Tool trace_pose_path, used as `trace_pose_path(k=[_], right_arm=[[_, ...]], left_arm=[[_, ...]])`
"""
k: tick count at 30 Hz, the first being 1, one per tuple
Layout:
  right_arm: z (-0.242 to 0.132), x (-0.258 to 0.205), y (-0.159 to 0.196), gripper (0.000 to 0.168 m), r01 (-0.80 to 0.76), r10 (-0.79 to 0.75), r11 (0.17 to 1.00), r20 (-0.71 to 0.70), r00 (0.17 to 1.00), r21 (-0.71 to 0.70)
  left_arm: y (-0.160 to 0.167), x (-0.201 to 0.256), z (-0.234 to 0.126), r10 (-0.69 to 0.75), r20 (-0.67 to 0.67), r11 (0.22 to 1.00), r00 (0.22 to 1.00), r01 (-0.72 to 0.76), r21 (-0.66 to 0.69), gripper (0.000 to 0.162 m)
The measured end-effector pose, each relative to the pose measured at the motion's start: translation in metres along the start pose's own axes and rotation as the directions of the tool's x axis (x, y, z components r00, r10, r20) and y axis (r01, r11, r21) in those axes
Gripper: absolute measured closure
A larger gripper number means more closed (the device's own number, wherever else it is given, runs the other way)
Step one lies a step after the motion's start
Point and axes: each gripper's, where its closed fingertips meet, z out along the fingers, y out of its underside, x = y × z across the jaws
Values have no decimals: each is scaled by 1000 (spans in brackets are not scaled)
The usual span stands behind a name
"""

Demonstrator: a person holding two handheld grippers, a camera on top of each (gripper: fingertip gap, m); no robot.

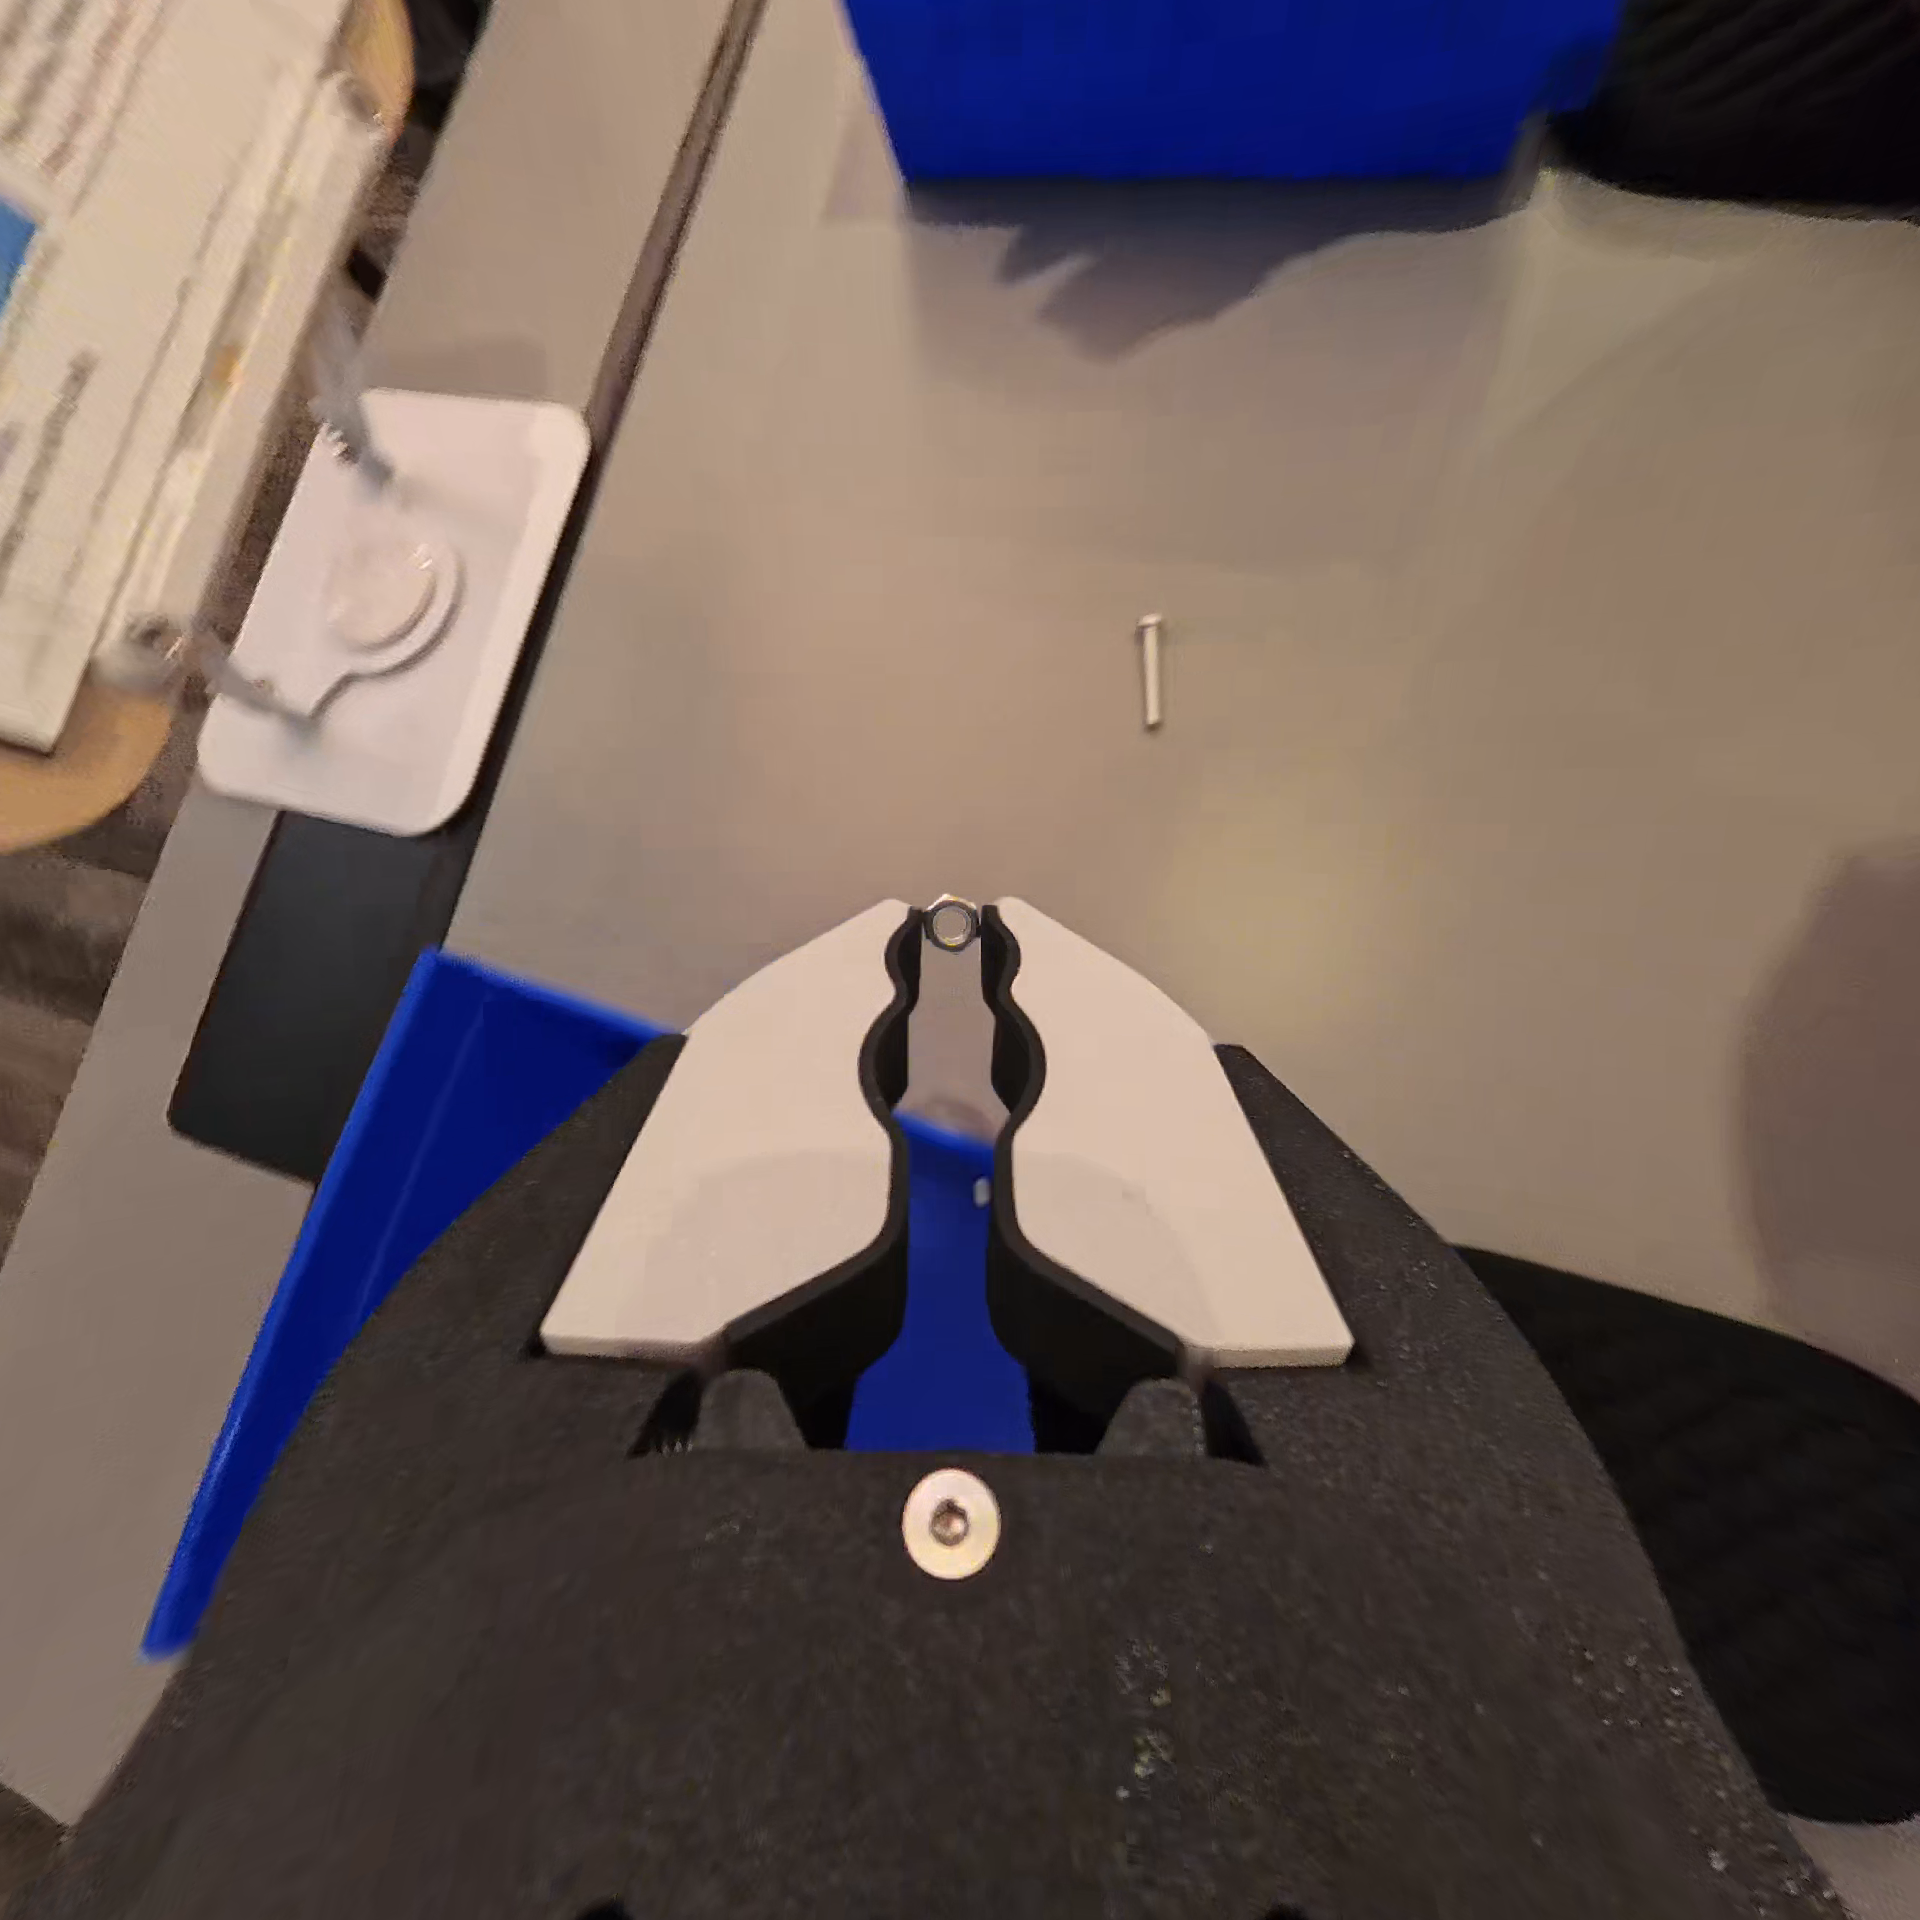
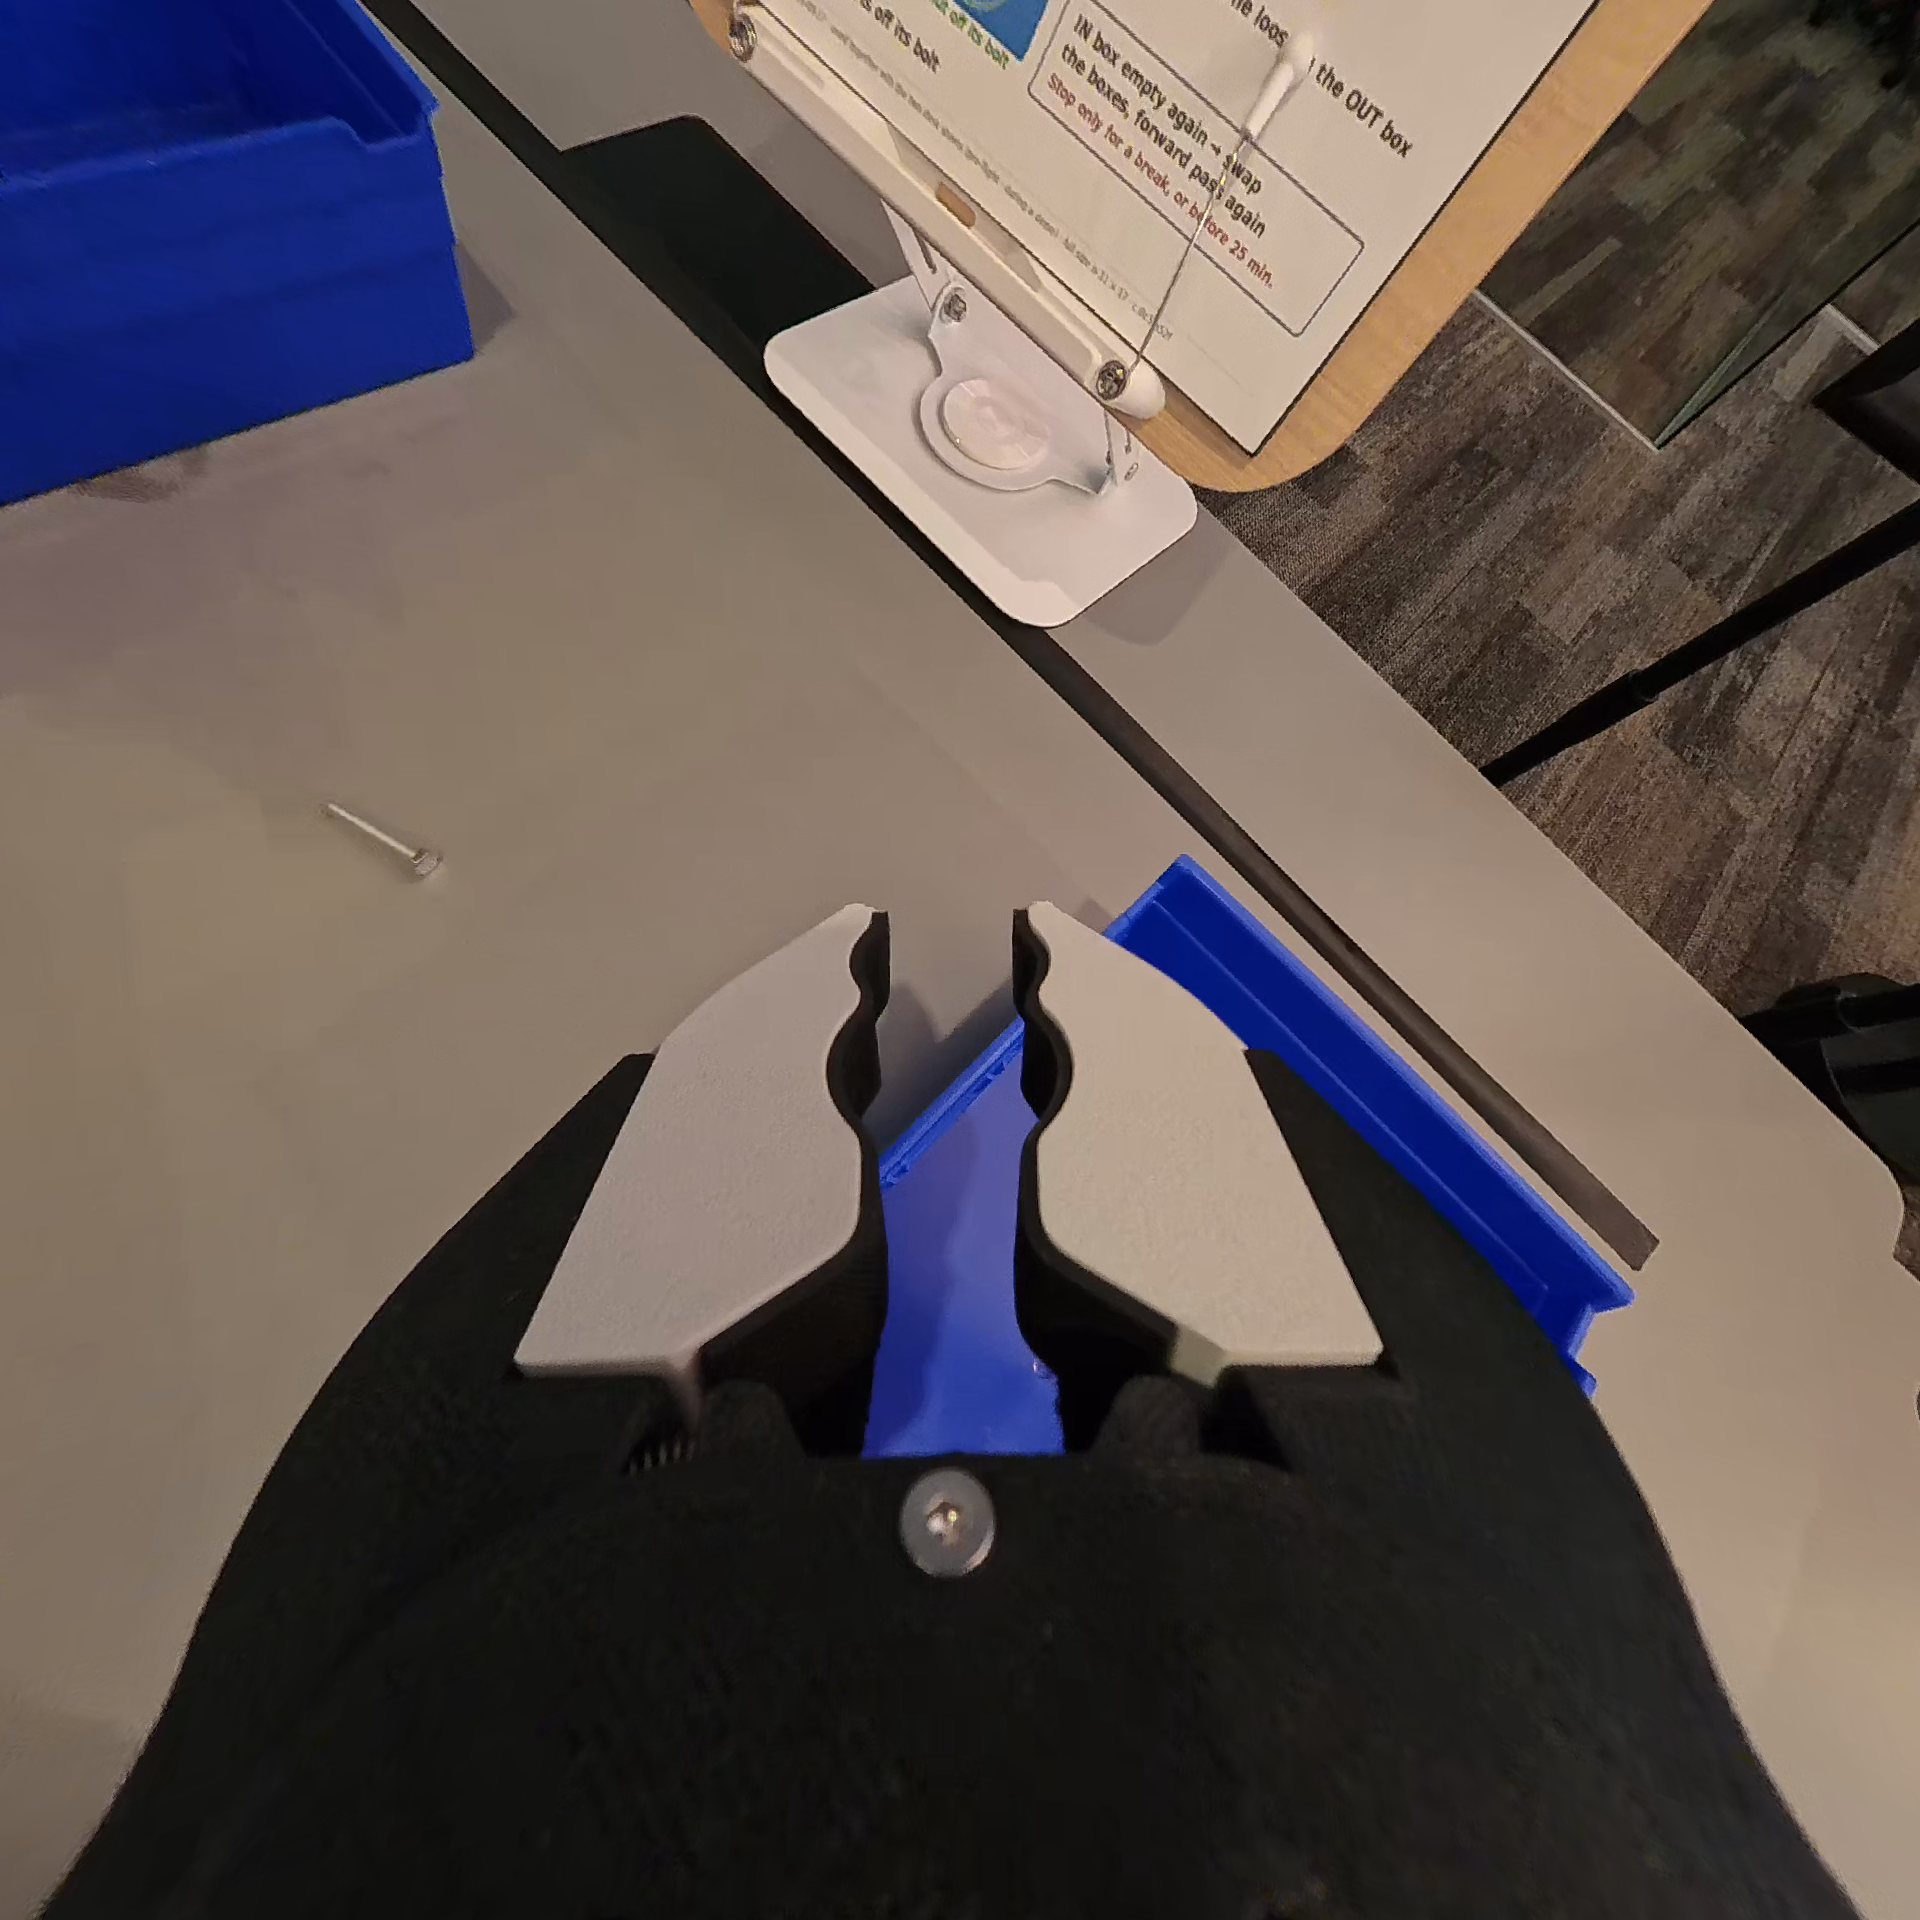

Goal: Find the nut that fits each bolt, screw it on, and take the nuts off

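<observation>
left gripper (image 1: 951, 914): i'm pinching a small nut (image 1: 950, 925) at my fingertips
right gripper (image 2: 951, 920): i'm holding it apart, gripping nothing
bolt (image 1: 1150, 672): lying loose on the grey table (image 1: 1455, 623), beyond the near blue bin (image 2: 1351, 1091)

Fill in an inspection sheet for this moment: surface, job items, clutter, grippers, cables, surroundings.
Surface: grey table, with a dark strip along its far edge.
Job's things: one bolt lying loose on the table; a small nut pinched at the left fingertips; a blue bin under the grippers, a second blue bin farther off.
Clutter: white stand holding an instruction sheet at the table edge.
Grippers: left gripper shut on the nut; right gripper open, empty.
Cables: thin wire across the sheet.
Surroundings: patterned carpet and a wooden panel beyond the table.
</observation>
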Motion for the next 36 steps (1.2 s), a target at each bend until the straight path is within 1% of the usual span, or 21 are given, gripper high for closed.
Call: trace_pose_path(k=[2,7,9,12,16,20,23,30,33,36], right_arm=[[-4,-1,-3,144,1,-1,1000,7,1000,20],[-23,4,-1,145,-2,2,999,4,1000,54],[-35,9,6,145,-6,7,999,-12,1000,48],[-53,22,27,145,-35,35,999,-57,998,6],[-71,39,47,144,-97,96,995,-110,989,-7],[-77,46,52,144,-116,116,993,-118,986,8],[-78,45,53,144,-111,110,994,-113,987,4],[-82,42,51,144,-90,90,996,-107,990,4],[-82,41,49,144,-86,87,996,-98,991,14],[-80,41,51,144,-81,80,997,-97,992,-5]], left_arm=[[-17,25,20,59,-53,997,997,-61,-36,151],[-51,85,91,149,-172,987,974,-158,-43,151],[-61,105,119,156,-212,986,965,-165,-27,151],[-76,133,154,136,-291,990,947,-143,-3,151],[-85,144,188,170,-314,981,934,-189,-33,151],[-87,144,209,168,-332,974,928,-209,-92,151],[-84,138,219,166,-318,968,934,-216,-129,151],[-73,121,233,137,-282,955,949,-202,-217,151],[-71,117,235,130,-279,953,951,-198,-231,152],[-68,117,239,121,-289,951,950,-195,-242,152]])
